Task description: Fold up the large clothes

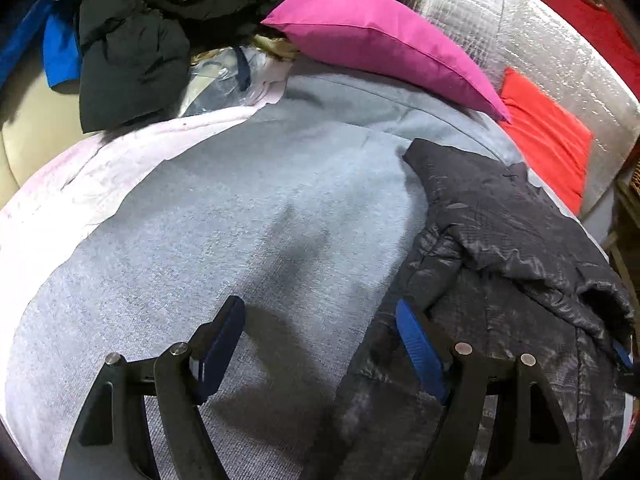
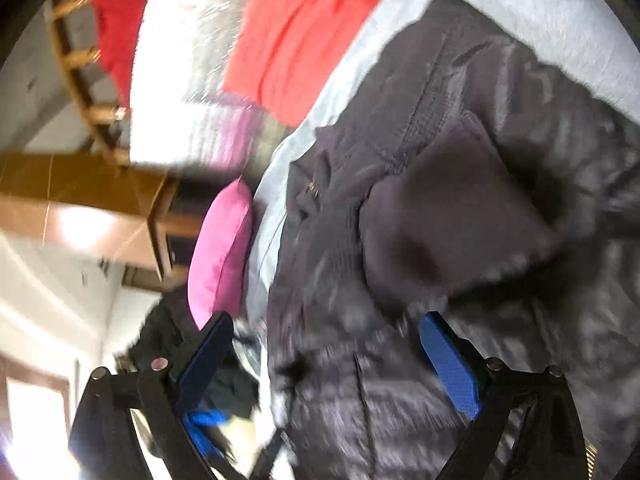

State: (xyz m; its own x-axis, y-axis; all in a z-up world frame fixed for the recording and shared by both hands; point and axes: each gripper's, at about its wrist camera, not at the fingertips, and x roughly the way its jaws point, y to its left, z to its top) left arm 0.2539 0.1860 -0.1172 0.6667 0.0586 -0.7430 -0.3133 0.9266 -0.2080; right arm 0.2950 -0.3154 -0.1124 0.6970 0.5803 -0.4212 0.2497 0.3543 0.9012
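black clothes heap point(image 1: 132, 56) far left, on the bed | pink pillow point(image 1: 376, 36) behind | grey blanket point(image 1: 240, 208) spread mid | left gripper point(image 1: 316, 344) jaws wide apart, nothing between | dark puffer jacket point(image 1: 520, 248) crumpled at right on blanket | right gripper point(image 2: 328, 356) jaws wide apart over the jacket, gripping nothing

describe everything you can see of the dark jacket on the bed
The jacket is a dark grey, slightly shiny puffer with quilted stitching, looking like thin padded nylon. It lies crumpled and unfolded on the grey sheet, toward the side near the red cushion. One flat corner points toward the pink pillow without touching it. A sleeve or flap is folded over its middle, and a zip line runs along it in the right wrist view. Both grippers hang open over it, and neither visibly grips it.
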